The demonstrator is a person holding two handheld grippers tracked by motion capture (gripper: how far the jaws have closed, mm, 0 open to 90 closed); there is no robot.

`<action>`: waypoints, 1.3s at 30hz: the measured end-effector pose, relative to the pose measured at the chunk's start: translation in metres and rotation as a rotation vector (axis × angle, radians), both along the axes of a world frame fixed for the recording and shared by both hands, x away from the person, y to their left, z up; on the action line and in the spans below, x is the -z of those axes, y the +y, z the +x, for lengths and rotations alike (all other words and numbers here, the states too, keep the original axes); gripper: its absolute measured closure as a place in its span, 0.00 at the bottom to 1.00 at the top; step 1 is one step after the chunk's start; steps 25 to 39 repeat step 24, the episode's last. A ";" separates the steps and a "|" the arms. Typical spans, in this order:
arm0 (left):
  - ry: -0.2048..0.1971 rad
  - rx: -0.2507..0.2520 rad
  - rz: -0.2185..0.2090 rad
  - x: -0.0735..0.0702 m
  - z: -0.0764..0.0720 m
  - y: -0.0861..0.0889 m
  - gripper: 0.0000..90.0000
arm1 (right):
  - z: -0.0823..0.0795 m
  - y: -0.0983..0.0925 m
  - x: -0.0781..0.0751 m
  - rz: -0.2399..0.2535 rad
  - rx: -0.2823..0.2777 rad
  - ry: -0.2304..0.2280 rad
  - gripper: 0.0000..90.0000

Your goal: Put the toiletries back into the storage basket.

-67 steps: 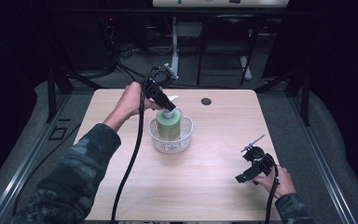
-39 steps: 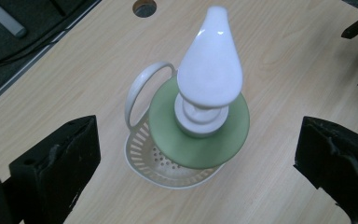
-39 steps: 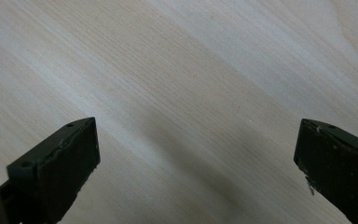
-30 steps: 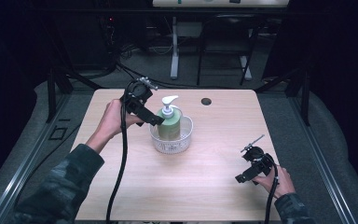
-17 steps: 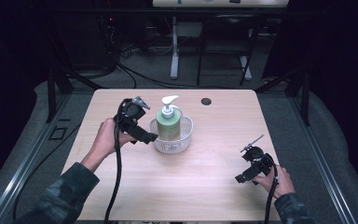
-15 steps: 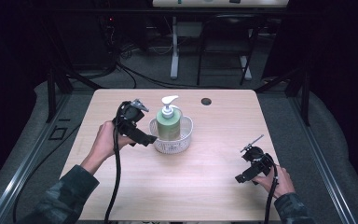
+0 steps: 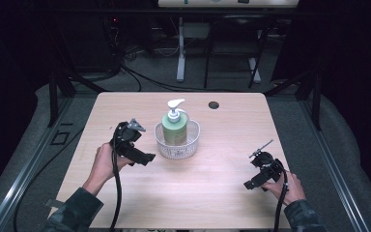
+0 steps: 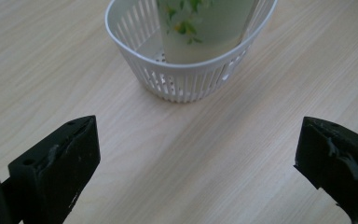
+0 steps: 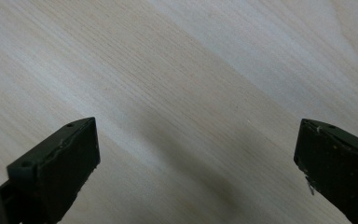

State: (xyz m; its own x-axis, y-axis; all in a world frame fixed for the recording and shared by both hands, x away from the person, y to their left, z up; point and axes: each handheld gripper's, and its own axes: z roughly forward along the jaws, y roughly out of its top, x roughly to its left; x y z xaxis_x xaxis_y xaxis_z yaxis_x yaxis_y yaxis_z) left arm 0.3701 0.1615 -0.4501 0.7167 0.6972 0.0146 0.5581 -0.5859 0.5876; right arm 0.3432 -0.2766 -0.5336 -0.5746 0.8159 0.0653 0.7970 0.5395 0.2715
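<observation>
Green pump-top soap bottle (image 7: 175, 126) stands upright inside the white slotted plastic basket (image 7: 192, 145) at mid-table, just ahead of the left gripper (image 7: 145, 158), whose jaws gape wide and empty; the right gripper (image 7: 252, 183), also wide, lies well apart.

Open tabletop around both grippers; one obstacle ahead of the left one.

Straight ahead of the left gripper (image 8: 196, 154), bare wooden table (image 7: 212, 193) runs up to the white slotted basket (image 8: 186, 79), which blocks the way with the green pump bottle (image 8: 200, 28) standing inside. Ahead of the right gripper (image 9: 196, 154), bare wood lies unobstructed.
</observation>
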 end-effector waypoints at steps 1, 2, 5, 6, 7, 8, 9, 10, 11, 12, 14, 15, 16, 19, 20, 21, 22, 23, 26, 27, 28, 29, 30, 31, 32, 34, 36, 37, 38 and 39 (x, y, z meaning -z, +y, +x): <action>0.004 -0.007 -0.005 0.004 -0.001 0.002 0.00 | 0.000 0.000 0.000 0.003 0.007 0.003 0.00; 0.007 -0.013 -0.015 0.007 -0.001 0.003 0.00 | 0.000 0.000 0.000 -0.001 0.007 0.002 0.00; -0.010 -0.034 -0.012 0.016 -0.004 0.007 0.00 | 0.000 0.000 0.001 -0.003 0.005 0.000 0.00; -0.006 -0.032 -0.010 0.018 -0.005 0.008 0.00 | 0.000 0.000 0.001 -0.004 0.006 -0.001 0.00; -0.002 -0.031 -0.005 0.020 -0.004 0.008 0.00 | 0.000 0.000 0.001 -0.004 0.003 -0.003 0.00; -0.002 -0.034 -0.010 0.021 -0.004 0.010 0.00 | 0.000 0.000 0.001 -0.004 0.002 -0.001 0.00; -0.002 -0.042 -0.020 0.023 -0.004 0.012 0.00 | 0.001 0.000 0.001 -0.005 0.001 -0.001 0.00; 0.000 -0.050 -0.029 0.025 -0.004 0.014 0.00 | 0.001 0.000 0.001 -0.005 0.000 -0.001 0.00; 0.004 -0.051 -0.032 0.027 -0.004 0.015 0.00 | 0.001 0.000 0.001 -0.006 -0.001 -0.002 0.00; 0.006 -0.055 -0.031 0.029 -0.004 0.017 0.00 | 0.001 0.000 0.001 -0.008 -0.004 -0.002 0.00; 0.018 -0.058 -0.030 0.034 -0.003 0.021 0.00 | 0.001 0.000 0.002 -0.005 0.001 0.001 0.00; 0.023 -0.060 -0.036 0.036 -0.002 0.022 0.00 | 0.001 0.000 0.002 -0.003 0.004 0.002 0.00; 0.029 -0.063 -0.042 0.038 -0.002 0.024 0.00 | 0.001 0.000 0.002 -0.003 0.001 0.001 0.00; 0.036 -0.071 -0.047 0.042 -0.002 0.026 0.00 | 0.001 0.000 0.001 -0.006 0.001 -0.004 0.00; 0.035 -0.068 -0.044 0.044 -0.002 0.026 0.00 | 0.001 0.000 0.001 -0.006 0.001 -0.006 0.00; 0.035 -0.067 -0.043 0.045 -0.001 0.026 0.00 | 0.001 0.000 0.001 -0.006 0.001 -0.006 0.00; 0.035 -0.070 -0.041 0.046 -0.001 0.027 0.00 | 0.001 0.000 0.001 -0.007 -0.003 -0.006 0.00; 0.037 -0.072 -0.042 0.047 -0.001 0.027 0.00 | 0.001 0.000 0.001 -0.007 -0.005 -0.006 0.00; 0.037 -0.069 -0.037 0.048 -0.001 0.028 0.00 | 0.001 0.000 0.001 -0.007 -0.004 -0.005 0.00; 0.037 -0.069 -0.037 0.048 -0.001 0.028 0.00 | 0.001 0.000 0.001 -0.007 -0.004 -0.005 0.00; 0.037 -0.069 -0.037 0.048 -0.001 0.028 0.00 | 0.001 0.000 0.001 -0.007 -0.004 -0.005 0.00; 0.037 -0.069 -0.037 0.048 -0.001 0.028 0.00 | 0.001 0.000 0.001 -0.007 -0.004 -0.005 0.00; 0.037 -0.069 -0.037 0.048 -0.001 0.028 0.00 | 0.001 0.000 0.001 -0.007 -0.004 -0.005 0.00; 0.037 -0.069 -0.037 0.048 -0.001 0.028 0.00 | 0.001 0.000 0.001 -0.007 -0.004 -0.005 0.00; 0.037 -0.069 -0.037 0.048 -0.001 0.028 0.00 | 0.001 0.000 0.001 -0.007 -0.004 -0.005 0.00; 0.037 -0.069 -0.037 0.048 -0.001 0.028 0.00 | 0.001 0.000 0.001 -0.007 -0.004 -0.005 0.00; 0.037 -0.069 -0.037 0.048 -0.001 0.028 0.00 | 0.001 0.000 0.001 -0.007 -0.004 -0.005 0.00; 0.037 -0.069 -0.037 0.048 -0.001 0.028 0.00 | 0.001 0.000 0.001 -0.007 -0.004 -0.005 0.00; 0.037 -0.069 -0.037 0.048 -0.001 0.028 0.00 | 0.001 0.000 0.001 -0.007 -0.004 -0.005 0.00; 0.037 -0.069 -0.037 0.048 -0.001 0.028 0.00 | 0.001 0.000 0.001 -0.007 -0.004 -0.005 0.00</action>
